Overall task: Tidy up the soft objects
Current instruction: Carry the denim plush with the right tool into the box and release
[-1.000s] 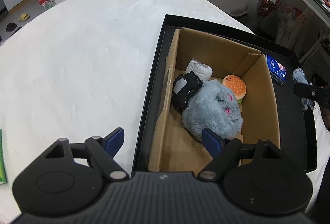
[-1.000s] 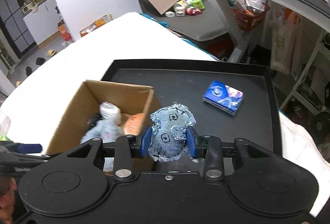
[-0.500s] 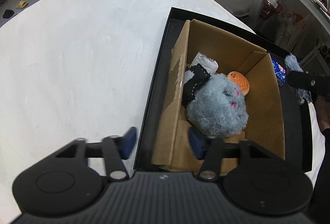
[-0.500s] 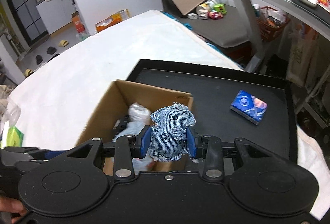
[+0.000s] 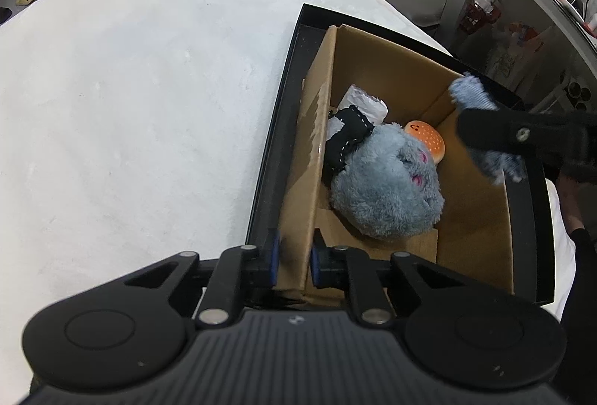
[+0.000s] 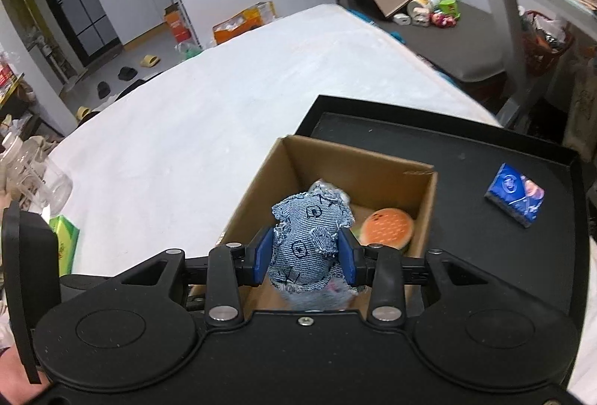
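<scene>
- Closing over the past second, the left gripper (image 5: pixel 293 261) has its blue fingers (image 5: pixel 274 257) pinching the near-left wall of the open brown cardboard box (image 5: pixel 474 218), one finger outside the wall and one inside.
- Carried leftward since a second ago, the right gripper (image 6: pixel 304 261) now hangs over the box's open top rather than over the bare tray, its fingers (image 6: pixel 261 256) squeezing a small frayed blue denim stuffed toy (image 6: pixel 311 237) from both sides.
- Seen from the left wrist, the same denim toy (image 5: pixel 470 91) hangs at the box's far-right corner, partly hidden behind the black right gripper.
- Inside the box lie a fluffy grey plush animal (image 5: pixel 384 188), an orange burger-shaped soft toy (image 5: pixel 429 140) just beside it, a black fabric piece with white stitching (image 5: pixel 349 140) and a white crinkled bundle (image 5: pixel 363 103) at the far-left end.
- Under the box sits a shallow black rectangular tray (image 6: pixel 485 248), resting on a white bed (image 5: pixel 149 88).
- On the tray's bare right part, well apart from the box, lies a small blue printed packet (image 6: pixel 515 194).
</scene>
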`<action>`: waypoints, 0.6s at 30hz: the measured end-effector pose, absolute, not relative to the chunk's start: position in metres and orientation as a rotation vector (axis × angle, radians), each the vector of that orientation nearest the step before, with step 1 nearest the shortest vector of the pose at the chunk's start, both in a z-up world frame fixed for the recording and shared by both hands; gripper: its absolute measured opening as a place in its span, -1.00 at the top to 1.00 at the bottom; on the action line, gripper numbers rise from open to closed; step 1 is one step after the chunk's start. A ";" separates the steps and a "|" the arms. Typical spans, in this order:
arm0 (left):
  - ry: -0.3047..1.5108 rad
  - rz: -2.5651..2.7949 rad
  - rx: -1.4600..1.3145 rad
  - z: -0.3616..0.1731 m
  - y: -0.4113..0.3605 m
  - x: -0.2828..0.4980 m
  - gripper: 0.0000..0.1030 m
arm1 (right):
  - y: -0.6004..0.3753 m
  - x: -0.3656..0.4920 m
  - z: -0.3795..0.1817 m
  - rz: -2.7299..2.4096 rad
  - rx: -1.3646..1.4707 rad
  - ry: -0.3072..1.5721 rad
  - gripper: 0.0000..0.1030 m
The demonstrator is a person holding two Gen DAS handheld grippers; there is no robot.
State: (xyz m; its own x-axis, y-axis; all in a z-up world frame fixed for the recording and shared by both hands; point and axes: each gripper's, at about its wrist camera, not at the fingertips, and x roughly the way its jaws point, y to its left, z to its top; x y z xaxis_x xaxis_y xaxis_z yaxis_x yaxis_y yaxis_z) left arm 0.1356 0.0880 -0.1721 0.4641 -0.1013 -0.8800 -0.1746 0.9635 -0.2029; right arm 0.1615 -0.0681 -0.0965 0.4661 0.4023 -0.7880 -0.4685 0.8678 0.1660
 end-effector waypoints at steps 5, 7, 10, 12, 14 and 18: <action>1.086 0.047 -0.290 -0.172 0.088 0.135 0.71 | -0.055 0.157 -0.100 0.571 -0.069 0.968 0.26; 1.086 0.049 -0.295 -0.172 0.089 0.135 0.71 | -0.050 0.155 -0.101 0.589 -0.066 0.976 0.26; 1.087 0.049 -0.302 -0.172 0.090 0.134 0.71 | -0.044 0.154 -0.105 0.605 -0.061 0.993 0.17; 1.089 0.048 -0.306 -0.172 0.091 0.134 0.71 | -0.043 0.154 -0.107 0.619 -0.044 1.006 0.00; 1.090 0.048 -0.307 -0.171 0.092 0.135 0.70 | -0.041 0.154 -0.110 0.635 -0.034 1.027 -0.05; 1.090 0.046 -0.308 -0.172 0.092 0.135 0.70 | -0.048 0.154 -0.110 0.608 -0.028 1.023 -0.09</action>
State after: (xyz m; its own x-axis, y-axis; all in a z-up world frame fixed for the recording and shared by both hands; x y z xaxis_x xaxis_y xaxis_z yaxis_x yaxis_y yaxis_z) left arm 0.1351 0.0919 -0.1715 0.4664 -0.1137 -0.8772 -0.1870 0.9566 -0.2234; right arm 0.1542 -0.0476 -0.1096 0.3716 0.4614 -0.8056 -0.4868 0.8357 0.2541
